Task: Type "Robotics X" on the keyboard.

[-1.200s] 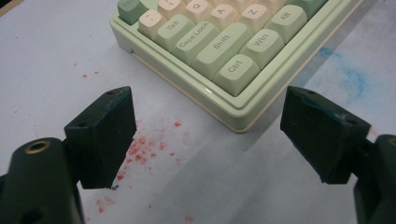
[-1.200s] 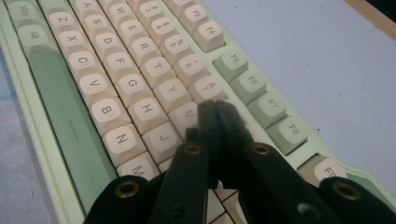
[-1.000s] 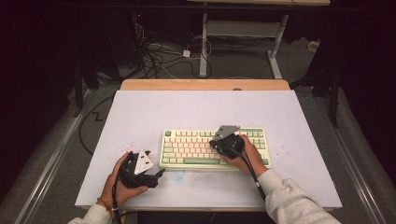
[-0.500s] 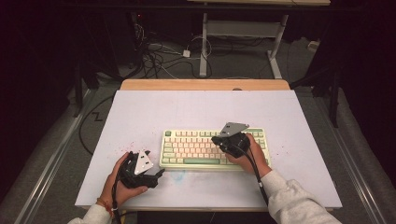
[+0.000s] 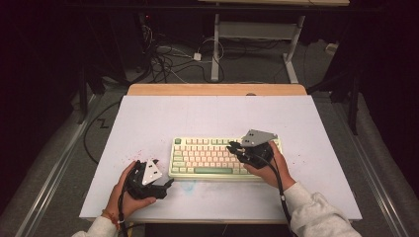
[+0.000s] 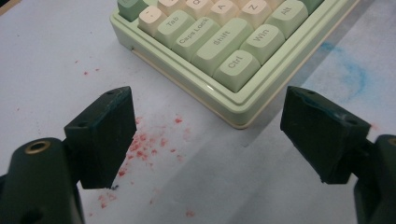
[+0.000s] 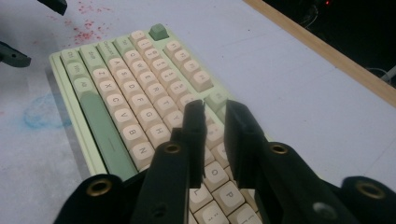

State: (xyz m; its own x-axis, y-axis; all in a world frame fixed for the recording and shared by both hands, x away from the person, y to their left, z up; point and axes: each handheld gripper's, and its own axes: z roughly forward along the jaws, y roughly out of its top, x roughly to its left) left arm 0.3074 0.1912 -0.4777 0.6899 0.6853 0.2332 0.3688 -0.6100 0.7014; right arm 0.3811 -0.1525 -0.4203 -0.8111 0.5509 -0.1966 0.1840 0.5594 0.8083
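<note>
A pale green keyboard [image 5: 207, 155] with cream keys lies on the white table [image 5: 197, 118], nearer its front edge. My right gripper [image 5: 231, 147] hovers over the keyboard's right half, jaws pointing left. In the right gripper view, my right gripper [image 7: 214, 106] has a narrow gap between its jaws, which have just been opening; nothing is between them, and the keys [image 7: 140, 107] lie below. My left gripper [image 5: 163, 173] rests by the keyboard's front left corner. It stands wide open [image 6: 208, 95], with the Ctrl corner of the keyboard [image 6: 219, 51] ahead of it.
Red specks [image 6: 144, 144] and a blue smudge [image 5: 190, 185] mark the table beside the keyboard. A wooden strip [image 5: 217, 90] edges the table's far side. Cables [image 5: 168, 54] and a metal frame [image 5: 257, 29] sit on the floor beyond.
My right hand has drifted right and slightly up over the keyboard. The left hand and the keyboard have stayed put.
</note>
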